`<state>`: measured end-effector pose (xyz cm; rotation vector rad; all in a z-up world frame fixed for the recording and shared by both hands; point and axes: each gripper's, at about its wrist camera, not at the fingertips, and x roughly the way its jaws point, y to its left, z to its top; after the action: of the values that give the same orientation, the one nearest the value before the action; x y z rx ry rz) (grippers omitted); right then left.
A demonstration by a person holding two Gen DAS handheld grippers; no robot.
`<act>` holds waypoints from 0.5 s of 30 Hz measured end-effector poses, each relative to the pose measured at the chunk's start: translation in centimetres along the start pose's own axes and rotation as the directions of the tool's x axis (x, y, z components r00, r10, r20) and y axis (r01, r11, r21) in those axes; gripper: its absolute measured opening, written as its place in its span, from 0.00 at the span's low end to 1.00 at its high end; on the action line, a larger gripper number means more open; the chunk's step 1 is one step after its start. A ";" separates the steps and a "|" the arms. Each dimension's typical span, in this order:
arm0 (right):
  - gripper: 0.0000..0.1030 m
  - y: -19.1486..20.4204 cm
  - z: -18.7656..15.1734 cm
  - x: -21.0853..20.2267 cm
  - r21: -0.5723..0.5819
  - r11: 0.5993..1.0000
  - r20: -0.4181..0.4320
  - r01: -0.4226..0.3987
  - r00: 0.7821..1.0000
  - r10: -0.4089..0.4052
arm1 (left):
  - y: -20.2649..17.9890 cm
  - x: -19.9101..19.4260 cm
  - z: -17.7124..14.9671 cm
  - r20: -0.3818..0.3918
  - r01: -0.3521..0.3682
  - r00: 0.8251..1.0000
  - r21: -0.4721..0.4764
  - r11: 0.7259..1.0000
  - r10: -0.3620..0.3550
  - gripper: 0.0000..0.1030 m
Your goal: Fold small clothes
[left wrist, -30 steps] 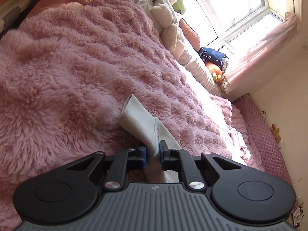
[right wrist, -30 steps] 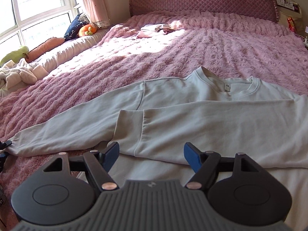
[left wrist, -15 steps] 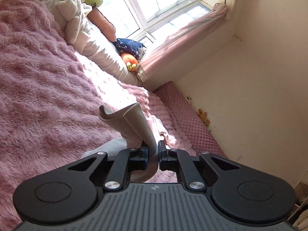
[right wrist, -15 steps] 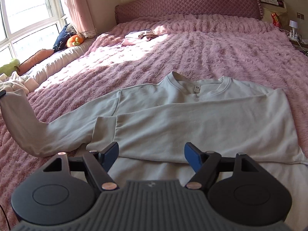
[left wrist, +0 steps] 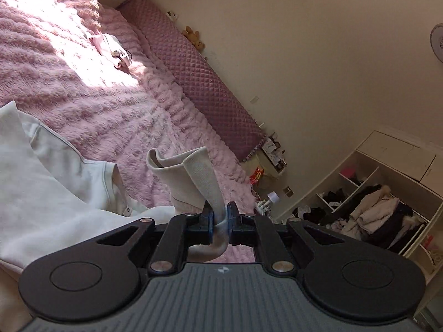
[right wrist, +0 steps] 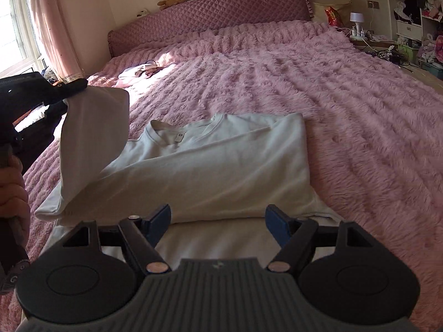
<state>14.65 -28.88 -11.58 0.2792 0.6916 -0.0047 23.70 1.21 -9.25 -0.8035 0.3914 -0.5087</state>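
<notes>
Sleeve cuff [left wrist: 203,178] sits clamped in the left gripper [left wrist: 220,222], lifted off the pink blanket [right wrist: 346,105]. In the right wrist view the sweatshirt [right wrist: 221,166] lies at twelve o'clock of the right gripper [right wrist: 218,218], whose jaws stand apart and empty; the raised sleeve hangs at ten o'clock, its length slanting down to the body, and the left hand [right wrist: 12,188] is nearer.

Pale grey sweatshirt [right wrist: 221,166] flat on bed, R side folded in, L sleeve [right wrist: 94,138] lifted, prob. cuff-first.
</notes>
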 end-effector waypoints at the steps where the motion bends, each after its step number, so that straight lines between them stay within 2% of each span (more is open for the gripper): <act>1: 0.69 -0.8 0.0 -0.1 0.007 1.000 0.001 0.008 1.000 -0.008 | -0.4 1.1 -1.3 -0.041 0.005 0.999 0.019 1.000 -0.004 0.09; 3: 0.69 -2.4 -0.2 -0.2 0.024 0.999 -0.001 0.025 1.000 -0.025 | -0.4 3.4 -4.0 -0.132 0.009 0.991 0.044 0.999 -0.003 0.09; 5: 0.69 -3.6 -0.3 0.0 0.039 0.998 -0.009 0.040 0.999 -0.040 | -0.1 5.2 -6.6 -0.212 -0.014 0.977 0.076 0.997 0.030 0.09; 8: 0.69 -5.3 -0.7 0.1 0.068 0.996 -0.020 0.060 0.998 -0.059 | 0.6 7.7 -10.4 -0.317 -0.076 0.940 0.176 0.981 0.129 0.11; 9: 0.69 -5.8 -0.8 0.1 0.080 0.995 -0.023 0.066 0.998 -0.064 | 0.7 8.3 -11.5 -0.351 -0.098 0.919 0.233 0.968 0.177 0.13; 10: 0.69 -6.1 -0.9 0.2 0.087 0.994 -0.024 0.069 0.997 -0.068 | 0.8 8.7 -12.2 -0.379 -0.097 0.905 0.262 0.960 0.194 0.18; 11: 0.69 -6.3 -1.0 0.2 0.091 0.993 -0.023 0.073 0.997 -0.071 | 0.9 9.3 -12.9 -0.415 -0.093 0.884 0.294 0.951 0.214 0.29; 12: 0.69 -6.5 -1.1 0.2 0.091 0.993 -0.022 0.077 0.997 -0.076 | 0.7 9.1 -13.2 -0.422 -0.084 0.880 0.317 0.945 0.220 0.32; 13: 0.69 -6.6 -1.0 0.3 0.088 0.993 -0.019 0.082 0.997 -0.081 | 0.4 8.8 -13.5 -0.425 -0.064 0.880 0.336 0.940 0.211 0.45; 14: 0.69 -6.6 -1.0 0.3 0.085 0.993 -0.016 0.086 0.996 -0.085 | -0.1 8.4 -13.5 -0.437 -0.053 0.874 0.352 0.935 0.214 0.71; 15: 0.69 -6.6 -0.8 0.4 0.086 0.992 -0.012 0.090 0.996 -0.089 | -0.3 8.3 -13.4 -0.444 -0.057 0.868 0.358 0.932 0.223 0.80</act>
<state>13.81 -34.96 -14.09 0.3313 0.7127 -0.1197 23.49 -11.38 -18.69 -0.3028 0.7952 -0.6153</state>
